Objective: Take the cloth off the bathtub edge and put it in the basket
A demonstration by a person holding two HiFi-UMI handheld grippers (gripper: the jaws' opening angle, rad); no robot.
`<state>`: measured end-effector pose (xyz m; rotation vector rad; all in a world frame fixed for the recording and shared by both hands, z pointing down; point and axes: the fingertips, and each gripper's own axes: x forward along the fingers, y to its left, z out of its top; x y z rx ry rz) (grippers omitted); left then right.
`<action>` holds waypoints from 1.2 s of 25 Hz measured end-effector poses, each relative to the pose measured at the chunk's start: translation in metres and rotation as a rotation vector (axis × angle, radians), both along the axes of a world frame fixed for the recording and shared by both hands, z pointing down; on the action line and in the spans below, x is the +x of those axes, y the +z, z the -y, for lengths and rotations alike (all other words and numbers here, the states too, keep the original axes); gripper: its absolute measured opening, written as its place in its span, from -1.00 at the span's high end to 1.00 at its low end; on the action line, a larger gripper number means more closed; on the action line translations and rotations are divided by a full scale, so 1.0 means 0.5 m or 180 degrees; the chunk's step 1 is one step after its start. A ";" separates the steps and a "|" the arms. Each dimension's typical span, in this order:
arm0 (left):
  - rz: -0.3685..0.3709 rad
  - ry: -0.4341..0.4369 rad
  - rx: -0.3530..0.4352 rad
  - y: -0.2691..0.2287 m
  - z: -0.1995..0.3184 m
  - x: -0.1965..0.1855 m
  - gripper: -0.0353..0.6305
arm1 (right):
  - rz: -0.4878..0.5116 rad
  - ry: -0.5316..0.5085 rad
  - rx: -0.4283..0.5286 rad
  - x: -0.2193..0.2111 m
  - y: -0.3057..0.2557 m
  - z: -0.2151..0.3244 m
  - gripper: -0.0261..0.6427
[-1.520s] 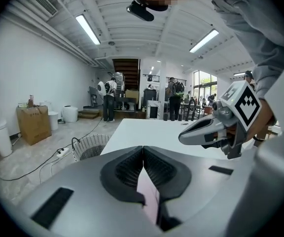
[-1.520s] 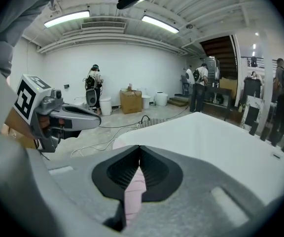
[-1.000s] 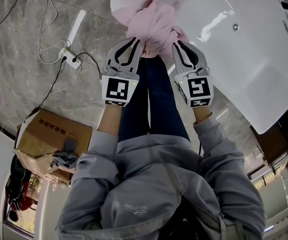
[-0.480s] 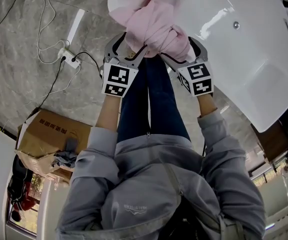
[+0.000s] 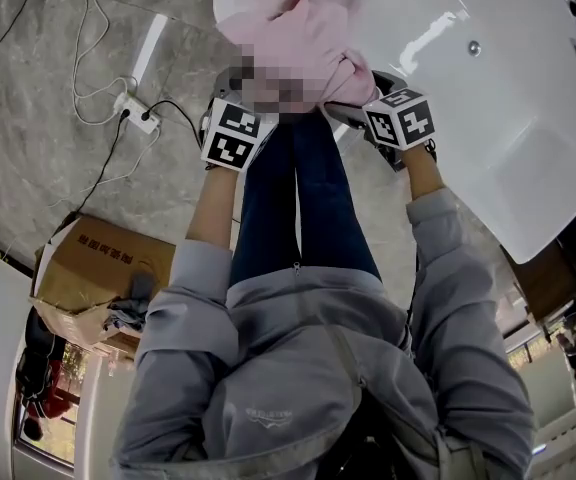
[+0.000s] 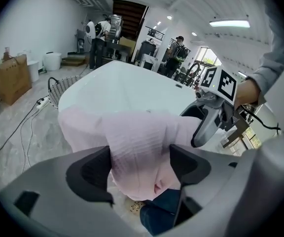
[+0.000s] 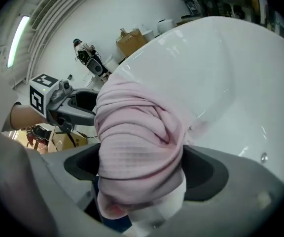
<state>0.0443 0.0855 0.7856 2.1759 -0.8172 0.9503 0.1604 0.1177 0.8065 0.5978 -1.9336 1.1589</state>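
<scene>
1. Cloth position. The pink cloth (image 5: pixel 298 33) lies bunched over the rounded edge of the white bathtub (image 5: pixel 468 98), at the end nearest the person's legs. One fold hangs down the outer wall.

2. Left gripper (image 6: pixel 139 164). I read its jaws as spread wide, and they have just been opening. A hanging fold of the cloth sits between the two dark pads and brushes them (I see no squeeze on the fabric).

3. Right gripper (image 7: pixel 142 174). The condition is the same: its jaws stand wide apart, having just been opening, with a thick twisted roll of the cloth filling the gap between them. It straddles the cloth and does not clamp it.

4. Relative placement. Both grippers point steeply down at the tub edge, side by side, with the cloth between them.

5. Surroundings. A lattice-walled basket (image 6: pixel 58 89) stands on the floor beside the far end of the tub, well apart from the cloth. A cardboard box (image 5: pixel 98 268) and a power strip (image 5: pixel 136 116) lie on the marble floor to the person's left.
</scene>
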 end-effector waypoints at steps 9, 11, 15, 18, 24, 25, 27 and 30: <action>-0.0087 0.0004 -0.0184 0.008 -0.002 0.018 -0.15 | -0.0061 -0.0222 0.0239 -0.027 -0.011 0.003 -0.36; -0.0110 0.0018 -0.0256 0.008 -0.010 0.025 -0.14 | -0.0143 -0.0360 0.0368 -0.033 -0.020 0.000 -0.19; -0.0161 0.0091 -0.0389 0.002 -0.020 0.039 -0.10 | -0.0370 -0.0590 0.0691 -0.043 -0.046 0.006 0.06; -0.0270 0.0095 -0.0482 -0.005 -0.026 0.054 0.06 | -0.0426 -0.0578 0.0878 -0.048 -0.080 0.015 0.25; -0.0322 0.0157 -0.0422 -0.053 -0.033 0.062 0.43 | -0.0336 -0.0390 0.0939 -0.059 -0.141 0.008 0.55; -0.0331 0.0173 -0.0400 -0.062 -0.034 0.060 0.47 | -0.0308 -0.0365 0.0935 -0.062 -0.151 0.006 0.55; -0.0353 0.0204 -0.0348 -0.093 -0.032 0.055 0.52 | -0.0252 -0.0335 0.0956 -0.069 -0.182 0.007 0.56; -0.0361 0.0195 -0.0282 -0.156 -0.028 0.046 0.53 | -0.0198 -0.0356 0.1011 -0.080 -0.246 0.011 0.56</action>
